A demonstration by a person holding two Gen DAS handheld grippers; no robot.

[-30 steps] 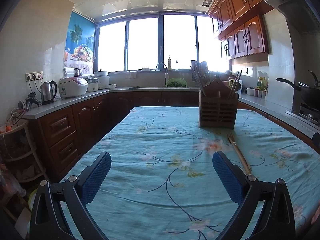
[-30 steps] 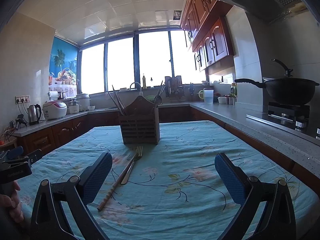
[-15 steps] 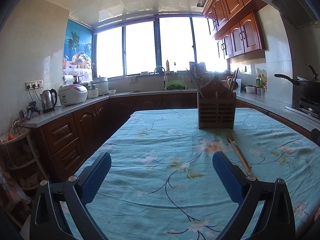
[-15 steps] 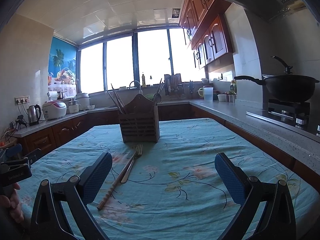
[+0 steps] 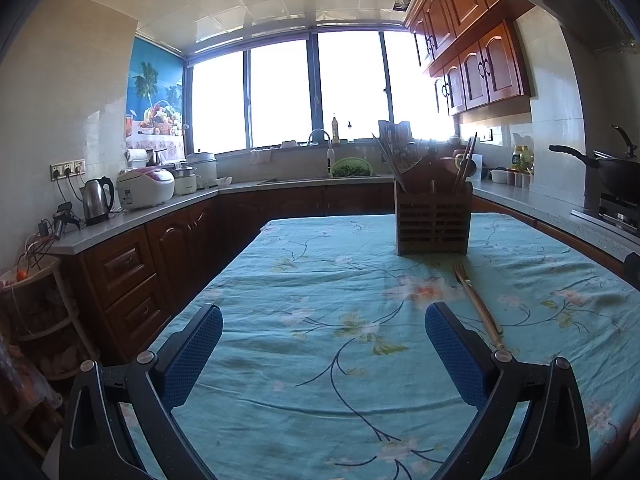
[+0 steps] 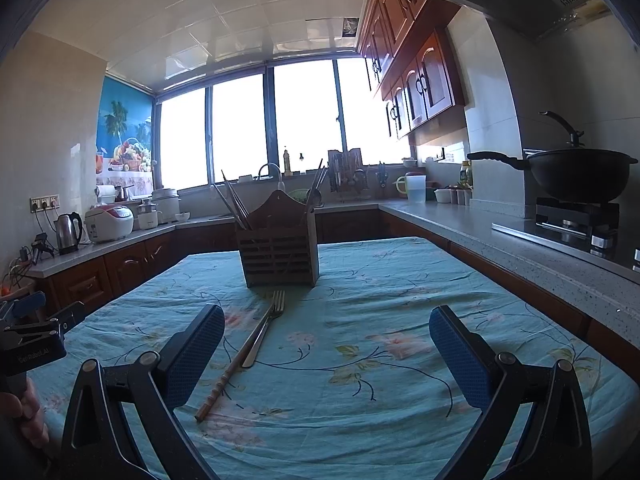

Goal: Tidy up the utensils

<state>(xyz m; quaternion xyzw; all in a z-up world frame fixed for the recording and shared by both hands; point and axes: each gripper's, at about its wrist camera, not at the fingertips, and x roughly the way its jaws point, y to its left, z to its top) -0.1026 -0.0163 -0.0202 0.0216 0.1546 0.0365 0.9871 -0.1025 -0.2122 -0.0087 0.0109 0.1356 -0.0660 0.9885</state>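
A wooden slatted utensil holder (image 5: 433, 222) (image 6: 279, 254) stands mid-table with chopsticks and a spoon sticking out. In front of it a metal fork (image 6: 265, 327) (image 5: 463, 276) and a wooden chopstick (image 6: 230, 373) (image 5: 484, 316) lie side by side on the cloth. My left gripper (image 5: 324, 322) is open over the cloth, left of the fork and chopstick. My right gripper (image 6: 327, 326) is open too, with the fork and chopstick just inside its left finger (image 6: 196, 354). Neither holds anything.
The table wears a teal flowered cloth (image 5: 320, 360). At the left edge of the right wrist view a hand holds the other gripper (image 6: 32, 344). Counters ring the room: kettle (image 5: 97, 200), rice cooker (image 5: 145, 188), and a wok (image 6: 576, 174) on the stove at right.
Both views have tilted slightly; the holder sits a little lower in the frames. The fork and chopstick lie where they were. Both grippers stay open.
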